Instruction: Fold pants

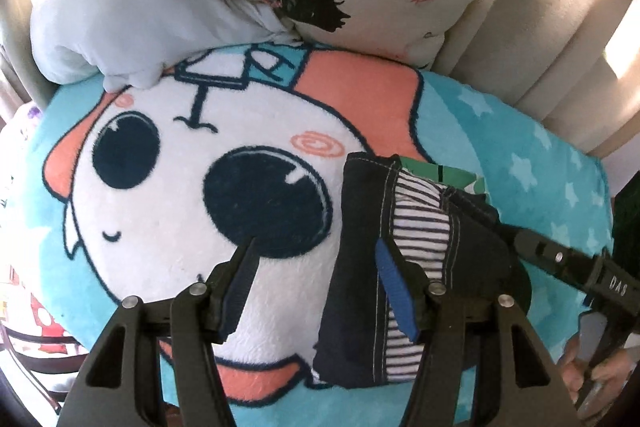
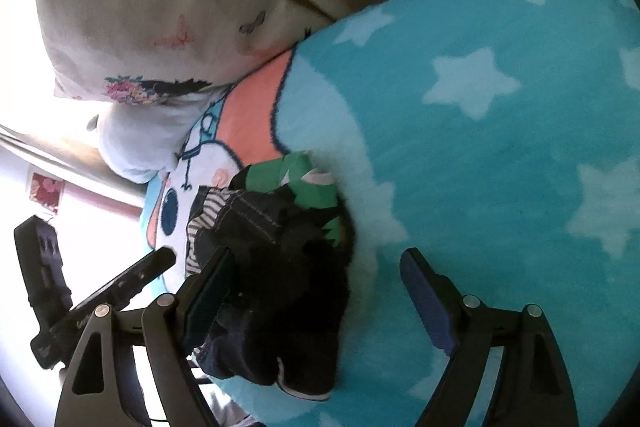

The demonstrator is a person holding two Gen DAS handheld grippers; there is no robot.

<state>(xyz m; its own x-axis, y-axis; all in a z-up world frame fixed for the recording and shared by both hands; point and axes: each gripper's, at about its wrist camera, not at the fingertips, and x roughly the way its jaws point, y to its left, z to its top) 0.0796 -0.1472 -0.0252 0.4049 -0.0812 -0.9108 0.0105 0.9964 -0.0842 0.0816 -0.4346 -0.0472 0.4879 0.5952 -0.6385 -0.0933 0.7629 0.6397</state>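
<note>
Pants sit bunched in a small dark bundle on the fuzzy cartoon blanket, striped lining showing. Soft, light and floppy I'd guess, so it'll slump if lifted from the middle; better to pinch a stitched hem or the waistband. Left gripper is spread about halfway with nothing between its fingers, one finger resting over the bundle. Right gripper is wide too, straddling the dark cloth without pinching. Pillows crowd the back; open blanket on both sides.

Pillows crowd the blanket's far edge.
</note>
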